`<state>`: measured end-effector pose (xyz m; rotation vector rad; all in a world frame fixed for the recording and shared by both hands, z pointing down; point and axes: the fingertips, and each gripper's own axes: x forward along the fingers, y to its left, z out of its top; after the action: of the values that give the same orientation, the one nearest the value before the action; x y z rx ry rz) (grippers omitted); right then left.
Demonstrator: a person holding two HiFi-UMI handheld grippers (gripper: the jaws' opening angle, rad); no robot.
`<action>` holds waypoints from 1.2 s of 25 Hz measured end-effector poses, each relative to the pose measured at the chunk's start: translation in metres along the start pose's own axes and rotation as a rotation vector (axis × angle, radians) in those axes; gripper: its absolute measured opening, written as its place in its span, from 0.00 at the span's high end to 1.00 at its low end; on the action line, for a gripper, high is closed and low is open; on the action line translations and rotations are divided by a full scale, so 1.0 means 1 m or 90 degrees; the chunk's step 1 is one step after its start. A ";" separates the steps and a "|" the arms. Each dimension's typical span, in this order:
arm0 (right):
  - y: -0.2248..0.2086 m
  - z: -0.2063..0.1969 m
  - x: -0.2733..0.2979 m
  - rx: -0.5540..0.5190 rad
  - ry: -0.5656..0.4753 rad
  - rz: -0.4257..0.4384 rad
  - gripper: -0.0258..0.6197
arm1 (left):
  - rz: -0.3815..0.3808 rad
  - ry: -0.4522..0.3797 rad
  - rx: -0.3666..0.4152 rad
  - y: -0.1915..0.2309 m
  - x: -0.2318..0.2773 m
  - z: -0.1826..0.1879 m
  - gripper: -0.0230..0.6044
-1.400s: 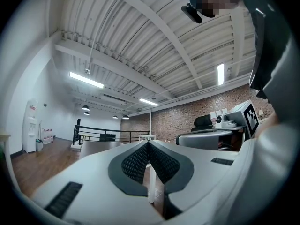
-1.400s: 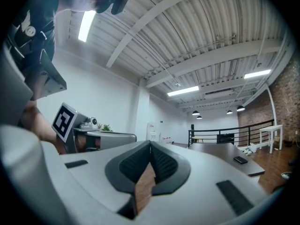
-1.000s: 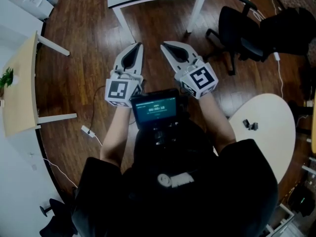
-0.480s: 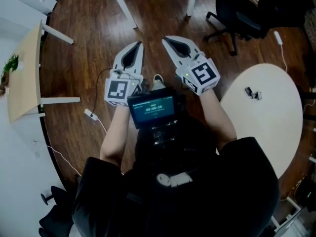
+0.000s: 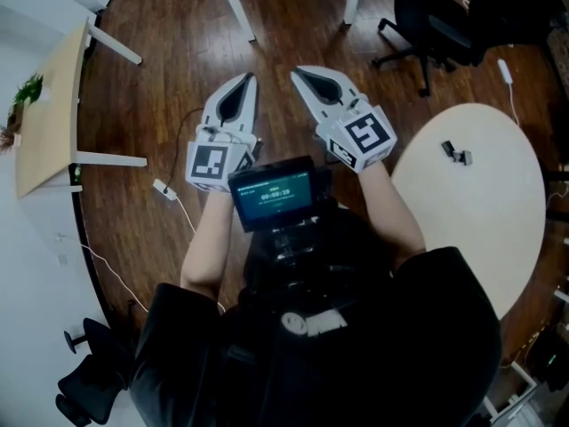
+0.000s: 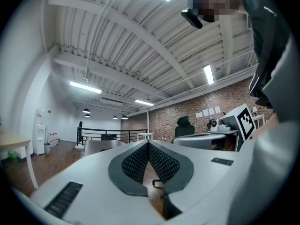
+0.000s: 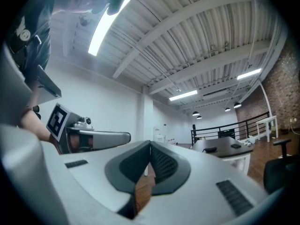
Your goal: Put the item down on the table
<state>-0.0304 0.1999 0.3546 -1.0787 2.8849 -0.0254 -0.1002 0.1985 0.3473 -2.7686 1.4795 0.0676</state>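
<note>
Both grippers are held side by side at chest height over the wooden floor, tips pointing forward. My left gripper point(image 5: 244, 79) is shut, with its ribbed pads point(image 6: 140, 161) pressed together and nothing between them. My right gripper point(image 5: 298, 72) is shut and empty too, its pads point(image 7: 157, 163) meeting at the tip. No item is in either one. A round white table point(image 5: 471, 212) stands to the right of the right gripper. A small dark item point(image 5: 455, 153) lies near that table's far edge.
A black office chair point(image 5: 425, 16) stands ahead on the right. White table legs point(image 5: 233, 3) are ahead. A wooden desk point(image 5: 49, 105) with a small plant point(image 5: 27, 90) lines the left. A cable with a plug point(image 5: 165, 189) lies on the floor. A screen device point(image 5: 273, 192) sits at my chest.
The view has drifted: the round table has come closer on the right and the white table ahead has slid out at the top. Both grippers keep their pose, shut.
</note>
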 end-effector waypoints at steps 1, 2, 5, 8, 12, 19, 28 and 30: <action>0.004 0.001 -0.001 0.001 0.001 0.003 0.95 | 0.001 0.000 -0.001 -0.001 -0.003 0.001 0.96; 0.008 0.001 -0.001 0.000 0.003 0.005 0.96 | 0.001 0.000 -0.002 -0.001 -0.006 0.001 0.96; 0.019 -0.001 -0.004 -0.003 0.009 0.003 0.96 | 0.000 -0.003 -0.005 -0.001 -0.015 0.003 0.96; 0.032 0.001 -0.008 -0.007 0.011 0.001 0.95 | -0.007 -0.005 -0.006 -0.005 -0.027 0.005 0.96; 0.050 0.003 -0.020 -0.008 0.012 -0.009 0.95 | -0.015 -0.007 -0.013 -0.014 -0.045 0.008 0.96; 0.101 0.005 -0.052 -0.021 0.018 -0.020 0.95 | -0.035 -0.022 -0.019 -0.041 -0.096 0.017 0.96; 0.175 0.017 -0.110 -0.040 0.024 -0.030 0.96 | -0.039 -0.041 -0.042 -0.086 -0.173 0.023 0.96; 0.173 0.019 -0.113 -0.037 0.028 -0.031 0.95 | -0.037 -0.041 -0.051 -0.087 -0.171 0.023 0.96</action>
<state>-0.0577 0.4049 0.3356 -1.1732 2.9145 0.0337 -0.1238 0.3894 0.3291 -2.8407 1.4105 0.2184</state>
